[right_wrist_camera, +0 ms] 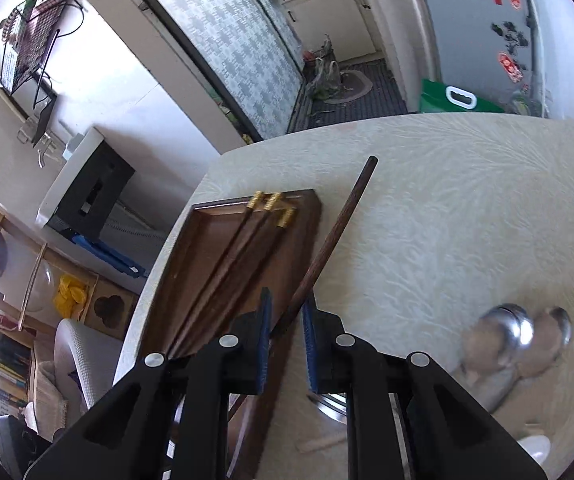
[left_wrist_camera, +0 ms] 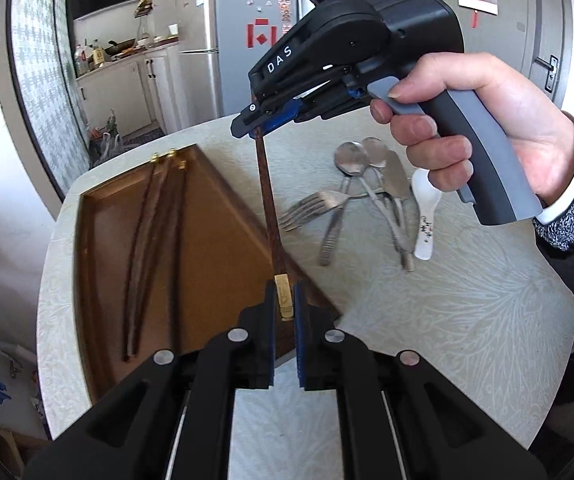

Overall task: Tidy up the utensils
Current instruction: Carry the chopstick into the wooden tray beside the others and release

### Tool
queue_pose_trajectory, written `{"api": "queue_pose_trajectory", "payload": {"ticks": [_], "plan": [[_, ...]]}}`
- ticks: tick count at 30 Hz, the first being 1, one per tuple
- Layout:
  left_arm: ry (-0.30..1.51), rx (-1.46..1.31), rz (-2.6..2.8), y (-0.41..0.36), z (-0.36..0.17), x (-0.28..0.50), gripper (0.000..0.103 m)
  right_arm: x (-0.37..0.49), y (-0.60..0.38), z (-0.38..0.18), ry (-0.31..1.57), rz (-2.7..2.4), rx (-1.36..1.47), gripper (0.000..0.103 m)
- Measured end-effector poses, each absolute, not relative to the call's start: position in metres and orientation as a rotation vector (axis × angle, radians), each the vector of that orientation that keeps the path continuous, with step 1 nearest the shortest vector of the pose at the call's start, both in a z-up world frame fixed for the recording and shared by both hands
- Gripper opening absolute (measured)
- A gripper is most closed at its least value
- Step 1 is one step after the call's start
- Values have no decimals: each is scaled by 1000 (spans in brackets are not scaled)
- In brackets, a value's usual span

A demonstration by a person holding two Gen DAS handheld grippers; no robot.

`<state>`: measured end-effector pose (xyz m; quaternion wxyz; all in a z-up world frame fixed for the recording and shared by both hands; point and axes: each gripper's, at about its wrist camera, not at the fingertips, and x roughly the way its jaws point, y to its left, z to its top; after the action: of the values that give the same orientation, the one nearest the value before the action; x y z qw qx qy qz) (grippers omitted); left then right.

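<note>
With our left gripper [left_wrist_camera: 285, 300] and right gripper [left_wrist_camera: 255, 127] both clamped on one dark wooden gold-capped chopstick [left_wrist_camera: 269, 204], uneven motion could snap it or twist it free above the brown wooden tray [left_wrist_camera: 99, 240].

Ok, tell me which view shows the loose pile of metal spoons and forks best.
The left wrist view: the pile of spoons and forks lies whole on the table beside the white ceramic spoon, only slightly blurred. The right wrist view catches just two spoon bowls, badly blurred, with the handles cut off behind the right gripper.

4 chopsticks [left_wrist_camera: 269, 200], 2 forks [left_wrist_camera: 315, 204], maybe 3 spoons [left_wrist_camera: 351, 159].
</note>
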<state>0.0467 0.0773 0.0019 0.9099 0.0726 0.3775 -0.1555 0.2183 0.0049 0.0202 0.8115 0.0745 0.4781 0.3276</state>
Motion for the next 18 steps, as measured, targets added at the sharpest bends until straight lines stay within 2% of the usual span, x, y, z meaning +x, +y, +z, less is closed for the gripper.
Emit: {"api": "queue_pose_trajectory", "payload": {"ticks": [6, 13, 14, 15, 17, 18], "plan": [[805, 128, -210, 125, -7, 52, 8, 232, 69, 5, 1056, 737, 120, 15], [831, 136, -178, 140, -21, 54, 8, 237, 93, -18, 1089, 720, 60, 19], [831, 131, -178, 141, -22, 54, 8, 237, 93, -19, 1092, 715, 56, 21], [832, 129, -178, 142, -23, 53, 8, 236, 92, -20, 1095, 715, 61, 30], [831, 128, -173, 144, -23, 52, 13, 235, 91, -20, 1091, 711, 62, 38], [828, 126, -168, 146, -23, 52, 18, 234, 89, -20, 1090, 708, 66, 46]]}}
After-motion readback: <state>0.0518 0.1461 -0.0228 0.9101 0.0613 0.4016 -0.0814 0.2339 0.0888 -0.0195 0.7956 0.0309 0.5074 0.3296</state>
